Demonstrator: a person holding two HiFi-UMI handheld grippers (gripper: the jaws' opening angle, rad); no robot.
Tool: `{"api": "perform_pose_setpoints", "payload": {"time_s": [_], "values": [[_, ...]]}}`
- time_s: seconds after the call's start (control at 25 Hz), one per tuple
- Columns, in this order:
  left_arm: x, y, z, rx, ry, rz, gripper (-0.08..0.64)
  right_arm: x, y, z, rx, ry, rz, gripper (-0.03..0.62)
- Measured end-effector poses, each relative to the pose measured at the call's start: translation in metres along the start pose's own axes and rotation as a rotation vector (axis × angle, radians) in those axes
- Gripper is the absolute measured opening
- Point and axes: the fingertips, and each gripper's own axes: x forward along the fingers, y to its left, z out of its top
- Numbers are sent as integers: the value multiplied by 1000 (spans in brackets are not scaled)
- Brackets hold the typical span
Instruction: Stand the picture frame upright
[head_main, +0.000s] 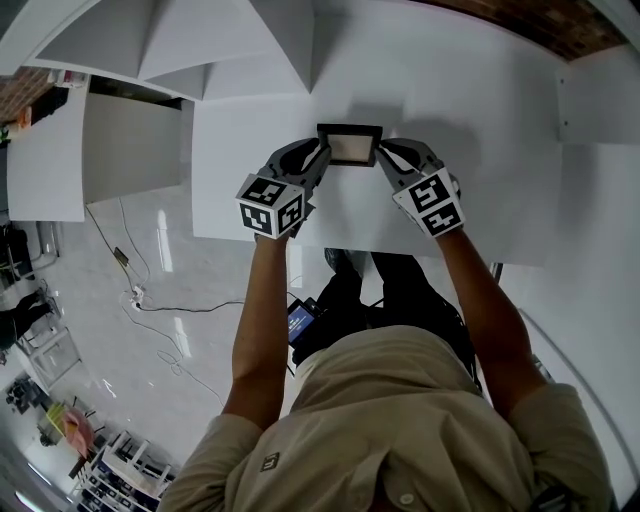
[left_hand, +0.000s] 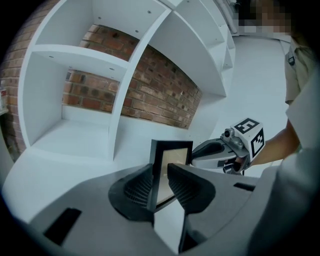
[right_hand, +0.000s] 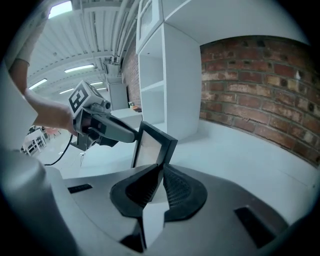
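beige short-sleeved shirt (head_main: 400, 420); grey left tool (head_main: 320, 150), right tool (head_main: 384, 152), black-white marker cubes (head_main: 271, 206) (head_main: 436, 203)

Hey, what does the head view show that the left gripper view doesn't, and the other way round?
Only the head view: the person's torso, the glossy floor with a cable, and the left gripper from outside with its marker cube.

Only the left gripper view: the brick wall behind white shelf compartments, and its own pads clamped on the frame's edge.

Both: the picture frame, with the right gripper gripping its other side.
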Motion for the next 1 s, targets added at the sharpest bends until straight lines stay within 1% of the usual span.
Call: {"api": "perform_pose_setpoints", "payload": {"time_s": [0.2, 0.64, 1.0], "values": [[-8, -15, -10, 39, 11, 2, 81, -13, 12, -9, -32, 2, -26, 34], [-27, -28, -23, 53, 14, -19, 81, -26, 34, -15, -77, 8, -62, 34], [-34, -36, -32, 72, 27, -30, 81, -32, 42, -21, -88, 24, -77, 34]]}}
